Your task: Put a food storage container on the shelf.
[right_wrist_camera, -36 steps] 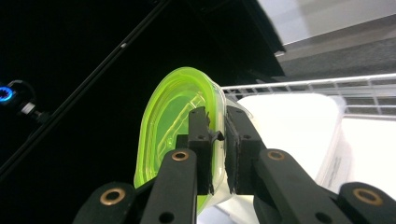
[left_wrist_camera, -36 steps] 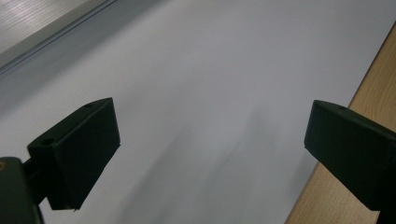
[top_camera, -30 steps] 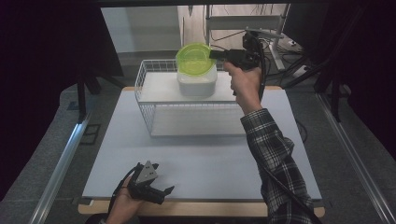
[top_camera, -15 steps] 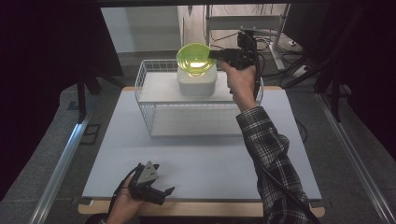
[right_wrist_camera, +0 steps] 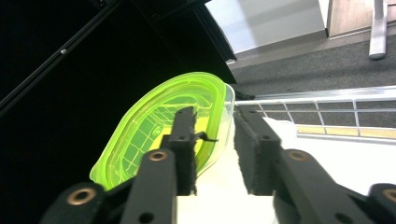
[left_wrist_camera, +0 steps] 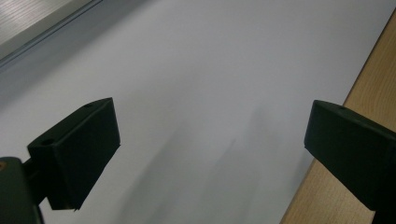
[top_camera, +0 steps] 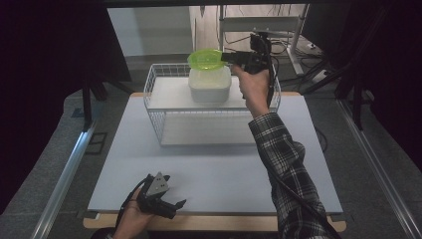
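Observation:
My right gripper is raised over the far side of the table, shut on the rim of a bright green lid. The lid hangs tilted just above a cloudy white container that stands inside a white wire basket. In the right gripper view the green lid has its edge between my jaws, with the container below it. My left gripper rests near the front edge of the table, open. In the left gripper view its jaws stand wide apart over bare white surface.
A white mat covers the table between the basket and the front edge, with a wooden border beside it. The basket's wire rail runs behind the container. Dark screens flank the table, and racks with cables stand beyond it.
My right gripper has lifted the green lid slightly higher above the container and tilted it. The left gripper has stayed at the table's front edge.

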Available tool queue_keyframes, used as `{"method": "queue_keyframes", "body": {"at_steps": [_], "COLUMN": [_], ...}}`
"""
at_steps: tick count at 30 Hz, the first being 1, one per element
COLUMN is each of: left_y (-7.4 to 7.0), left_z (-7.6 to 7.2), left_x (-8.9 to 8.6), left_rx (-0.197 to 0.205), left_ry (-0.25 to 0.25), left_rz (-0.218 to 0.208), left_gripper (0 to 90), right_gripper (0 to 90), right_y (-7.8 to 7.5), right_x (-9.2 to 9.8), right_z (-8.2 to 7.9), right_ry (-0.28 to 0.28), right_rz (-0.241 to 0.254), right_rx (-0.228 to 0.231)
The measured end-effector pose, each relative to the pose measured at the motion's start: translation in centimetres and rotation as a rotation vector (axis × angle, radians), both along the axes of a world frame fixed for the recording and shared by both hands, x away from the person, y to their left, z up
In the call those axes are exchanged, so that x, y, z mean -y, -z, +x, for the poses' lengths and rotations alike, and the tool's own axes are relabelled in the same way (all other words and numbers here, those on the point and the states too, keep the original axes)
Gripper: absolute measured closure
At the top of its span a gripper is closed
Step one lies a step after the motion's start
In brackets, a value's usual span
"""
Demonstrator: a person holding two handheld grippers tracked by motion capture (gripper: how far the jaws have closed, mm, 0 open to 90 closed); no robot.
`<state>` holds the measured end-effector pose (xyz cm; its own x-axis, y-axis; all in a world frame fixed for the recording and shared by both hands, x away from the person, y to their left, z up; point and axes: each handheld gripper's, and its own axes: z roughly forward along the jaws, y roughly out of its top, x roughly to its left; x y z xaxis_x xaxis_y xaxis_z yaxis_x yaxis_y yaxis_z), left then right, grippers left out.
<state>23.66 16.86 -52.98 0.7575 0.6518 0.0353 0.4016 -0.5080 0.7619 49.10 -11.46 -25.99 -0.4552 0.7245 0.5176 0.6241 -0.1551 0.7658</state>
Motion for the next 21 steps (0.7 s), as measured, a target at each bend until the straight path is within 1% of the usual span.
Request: {"method": "queue_keyframes", "body": {"at_steps": [2,5,8,12,18,21], "left_y": [0.0,0.0,0.0,0.0,-0.2,-0.2], "left_z": [0.0,0.0,0.0,0.0,0.0,0.0], "left_x": [0.0,0.0,0.0,0.0,-0.2,-0.2], "left_rx": [0.001,0.001,0.001,0.002,-0.004,-0.014], "left_ry": [0.0,-0.002,-0.003,-0.006,-0.015,-0.019], "left_rz": [0.001,-0.001,-0.003,-0.007,-0.024,-0.033], "left_gripper": [3.1,3.1,3.1,3.1,3.1,3.1], "right_gripper": [60.6,50.3,39.6,27.8,20.5,17.8], "right_y": [0.0,-0.1,-0.2,0.0,0.6,0.9], "right_x": [0.0,0.1,0.1,0.4,1.1,1.5], "right_z": [0.0,-0.1,-0.2,-0.4,-1.1,-1.4], "right_ry": [-0.004,-0.02,-0.047,-0.085,-0.125,-0.15], "right_rz": [0.002,0.001,-0.014,-0.031,-0.094,-0.106], "right_rx": [0.005,0.02,0.039,0.061,0.103,0.118]}}
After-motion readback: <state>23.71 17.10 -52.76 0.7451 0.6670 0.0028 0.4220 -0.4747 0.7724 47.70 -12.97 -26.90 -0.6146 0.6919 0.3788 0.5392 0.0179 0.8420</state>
